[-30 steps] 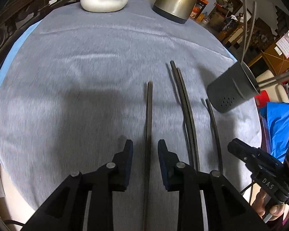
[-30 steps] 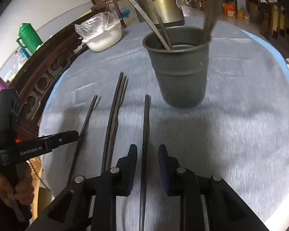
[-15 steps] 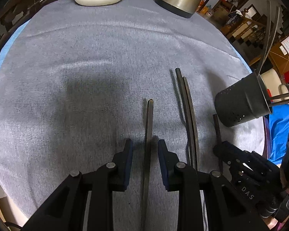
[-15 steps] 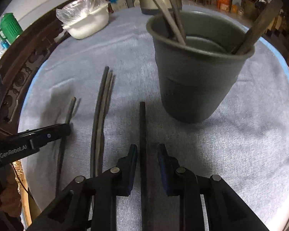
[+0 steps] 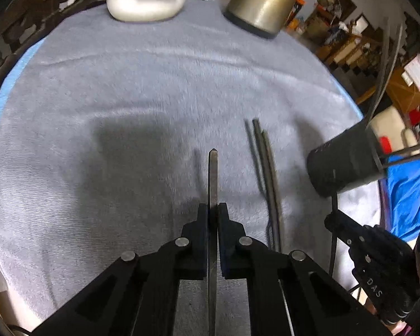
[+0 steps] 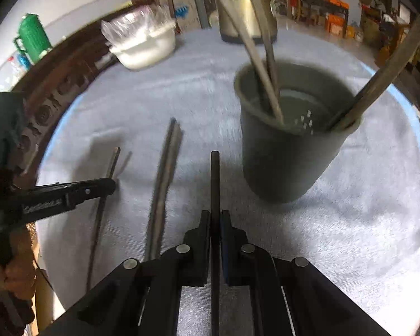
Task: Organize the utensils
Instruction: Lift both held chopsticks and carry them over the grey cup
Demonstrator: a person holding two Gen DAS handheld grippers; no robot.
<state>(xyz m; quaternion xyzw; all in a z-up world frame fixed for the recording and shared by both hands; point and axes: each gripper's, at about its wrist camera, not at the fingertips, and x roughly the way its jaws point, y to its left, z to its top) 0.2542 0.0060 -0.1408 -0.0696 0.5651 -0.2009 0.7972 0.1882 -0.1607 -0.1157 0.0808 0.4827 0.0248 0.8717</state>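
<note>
My left gripper (image 5: 213, 210) is shut on a dark chopstick (image 5: 212, 176) that points forward over the grey cloth. My right gripper (image 6: 215, 217) is shut on another dark chopstick (image 6: 214, 179), just left of the grey utensil cup (image 6: 282, 151). The cup (image 5: 344, 162) holds several chopsticks and stands at the right in the left wrist view. A pair of chopsticks (image 5: 267, 168) lies on the cloth between the two held ones; the pair also shows in the right wrist view (image 6: 165, 173). The left gripper (image 6: 70, 193) shows at the left of the right wrist view, and the right gripper (image 5: 369, 254) at the lower right of the left wrist view.
A white bowl (image 5: 145, 0) and a brass-coloured kettle (image 5: 263, 2) stand at the far side of the round table. The grey cloth (image 5: 126, 98) covers the table; its edge (image 6: 417, 117) curves close behind the cup. A carved wooden chair back (image 6: 56, 84) borders the left.
Both grippers have shut on the chopsticks that lay between their open fingers. Both have also moved forward along the sticks, so less of each stick shows ahead of the fingers.
</note>
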